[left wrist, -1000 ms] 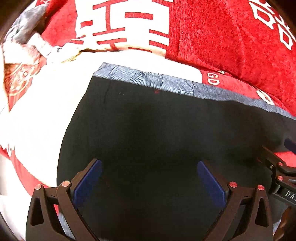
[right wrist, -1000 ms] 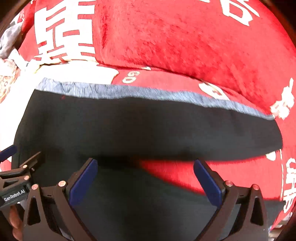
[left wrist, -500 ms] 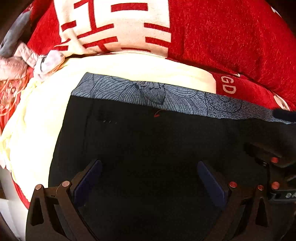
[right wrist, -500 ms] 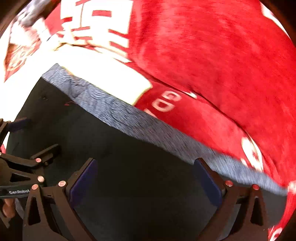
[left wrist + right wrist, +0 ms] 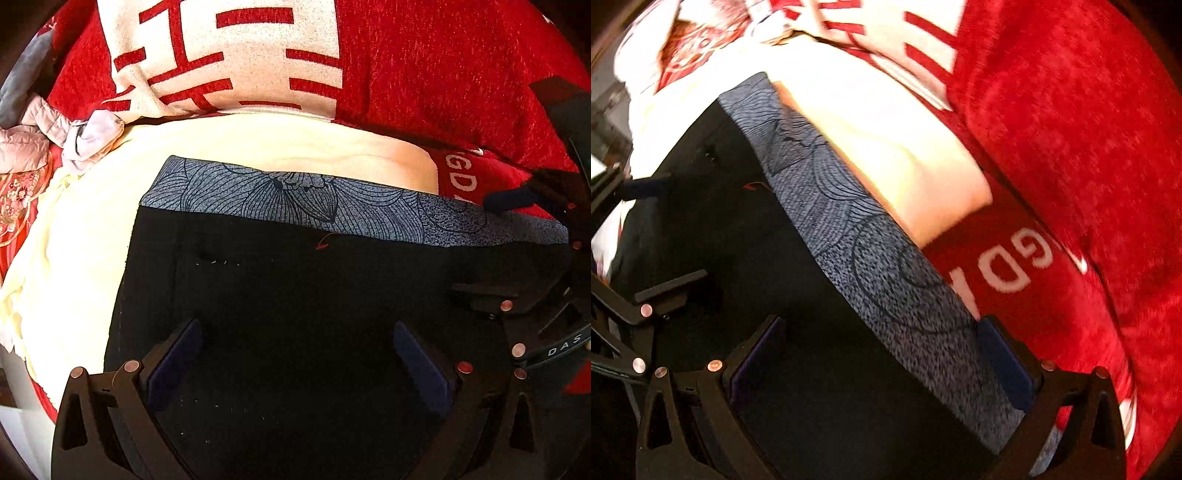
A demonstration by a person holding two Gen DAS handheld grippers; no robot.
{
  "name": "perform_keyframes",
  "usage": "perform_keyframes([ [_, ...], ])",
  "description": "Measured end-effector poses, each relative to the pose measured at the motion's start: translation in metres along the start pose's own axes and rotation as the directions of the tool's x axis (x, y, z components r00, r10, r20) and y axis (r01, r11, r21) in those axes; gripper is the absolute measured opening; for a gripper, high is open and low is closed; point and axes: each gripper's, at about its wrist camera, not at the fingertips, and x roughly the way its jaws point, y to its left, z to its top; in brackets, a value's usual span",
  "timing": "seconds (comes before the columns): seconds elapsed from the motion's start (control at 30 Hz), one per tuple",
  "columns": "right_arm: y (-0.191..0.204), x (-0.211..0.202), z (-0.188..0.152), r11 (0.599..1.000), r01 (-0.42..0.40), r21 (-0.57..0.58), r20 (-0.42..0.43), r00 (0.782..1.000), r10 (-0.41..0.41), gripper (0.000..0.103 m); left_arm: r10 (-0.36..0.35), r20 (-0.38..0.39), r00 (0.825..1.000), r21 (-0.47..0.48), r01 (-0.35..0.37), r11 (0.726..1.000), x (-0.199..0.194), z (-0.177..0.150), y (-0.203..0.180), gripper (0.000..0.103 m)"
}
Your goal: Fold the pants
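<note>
Black pants (image 5: 295,295) with a blue-grey patterned waistband (image 5: 332,206) lie flat on a red and cream blanket. My left gripper (image 5: 295,354) is open, low over the black cloth, holding nothing. My right gripper (image 5: 882,354) is open, straddling the waistband (image 5: 886,280) near its right end, nothing pinched. The right gripper shows at the right edge of the left wrist view (image 5: 546,295); the left gripper shows at the left edge of the right wrist view (image 5: 635,295).
The red blanket (image 5: 443,74) with white characters and a cream panel (image 5: 277,144) lies under and beyond the pants. A crumpled pink-grey garment (image 5: 55,133) lies at the far left. The bed edge is at lower left (image 5: 22,424).
Both grippers moved forward toward the waistband. The right gripper swung left and twisted, so the waistband now runs diagonally between its fingers. The folded-over pant edge seen a second ago is out of view.
</note>
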Motion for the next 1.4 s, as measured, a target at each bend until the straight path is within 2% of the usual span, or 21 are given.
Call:
perform_keyframes([
  [0.07,0.005,0.004,0.0,0.999,-0.001,-0.032,0.017,1.0,0.001,0.102,-0.01,0.0,1.0,-0.002,0.01,1.0,0.0,0.0,0.002,0.103],
  [0.13,0.006,0.004,0.001,0.998,-0.036,-0.046,0.028,0.999,0.038,0.093,-0.034,0.003,0.999,-0.008,0.034,0.999,-0.002,-0.001,0.005,0.103],
  [0.2,0.008,-0.002,0.004,0.994,-0.094,-0.051,0.044,0.994,0.096,0.042,-0.064,0.004,0.998,-0.022,0.064,0.998,-0.006,-0.002,0.011,0.103],
  [0.23,0.009,-0.004,0.004,0.995,-0.091,-0.044,0.04,0.995,0.093,0.039,-0.08,0.003,0.997,-0.035,0.08,0.996,-0.007,-0.001,0.015,0.103],
  [0.3,0.014,-0.009,0.002,0.996,-0.076,-0.049,0.047,0.996,0.078,0.026,-0.102,0.004,0.995,-0.064,0.102,0.993,-0.01,0.003,0.02,0.103],
  [0.37,0.018,-0.018,-0.001,0.999,-0.01,-0.043,0.079,0.997,0.014,0.007,-0.121,0.009,0.993,-0.097,0.121,0.988,-0.014,0.009,0.026,0.103],
  [0.5,0.038,-0.042,-0.013,0.999,0.023,-0.033,0.163,0.987,-0.018,0.007,-0.164,0.005,0.986,-0.161,0.163,0.973,-0.021,0.024,0.034,0.103],
  [0.63,0.044,-0.053,-0.016,0.999,0.041,-0.015,0.191,0.981,-0.037,0.007,-0.185,-0.014,0.983,-0.208,0.179,0.962,-0.02,0.045,0.026,0.103],
  [0.73,0.039,-0.065,-0.023,0.998,0.058,-0.017,0.223,0.973,-0.053,0.007,-0.229,-0.025,0.973,-0.269,0.214,0.939,-0.018,0.06,0.027,0.103],
  [0.83,0.06,-0.081,-0.036,0.991,0.12,-0.054,0.262,0.96,-0.102,0.007,-0.248,-0.044,0.968,-0.324,0.221,0.92,-0.014,0.069,0.027,0.103],
  [0.97,0.08,-0.085,-0.048,0.982,0.174,-0.077,0.286,0.947,-0.145,0.007,-0.257,-0.162,0.953,-0.381,0.179,0.907,0.012,0.073,0.018,0.103],
  [1.0,0.084,-0.083,-0.05,0.98,0.182,-0.08,0.286,0.946,-0.152,0.007,-0.244,-0.191,0.951,-0.386,0.156,0.909,0.021,0.073,0.016,0.1],
  [1.03,0.086,-0.082,-0.051,0.98,0.185,-0.077,0.284,0.946,-0.157,0.007,-0.21,-0.22,0.953,-0.391,0.112,0.913,0.029,0.071,0.015,0.067],
  [1.07,0.087,-0.08,-0.052,0.98,0.185,-0.072,0.281,0.947,-0.158,0.007,-0.132,-0.253,0.958,-0.378,0.027,0.926,0.032,0.069,0.016,0.043],
  [1.1,0.088,-0.079,-0.053,0.979,0.19,-0.073,0.279,0.946,-0.163,0.007,-0.075,-0.258,0.963,-0.355,-0.022,0.935,0.03,0.068,0.016,0.026],
  [1.2,0.093,-0.082,-0.057,0.974,0.211,-0.087,0.292,0.94,-0.178,0.008,-0.128,-0.195,0.972,-0.384,0.044,0.922,0.013,0.06,0.026,0.016],
  [1.23,0.092,-0.083,-0.057,0.972,0.217,-0.084,0.297,0.937,-0.184,0.009,-0.14,-0.18,0.974,-0.393,0.06,0.918,0.008,0.056,0.029,0.015],
  [1.27,0.09,-0.084,-0.058,0.973,0.215,-0.079,0.295,0.938,-0.183,0.013,-0.153,-0.16,0.975,-0.403,0.077,0.912,0.001,0.049,0.033,0.015],
  [1.33,0.081,-0.088,-0.058,0.98,0.187,-0.07,0.28,0.946,-0.161,0.037,-0.164,-0.14,0.976,-0.419,0.091,0.903,-0.007,0.038,0.038,0.015],
  [1.37,0.077,-0.089,-0.059,0.98,0.188,-0.064,0.267,0.95,-0.165,0.075,-0.161,-0.135,0.978,-0.421,0.09,0.902,-0.011,0.032,0.038,0.015],
  [1.4,0.068,-0.088,-0.061,0.978,0.197,-0.065,0.247,0.953,-0.176,0.1,-0.157,-0.133,0.979,-0.421,0.088,0.903,-0.013,0.029,0.038,0.015],
])
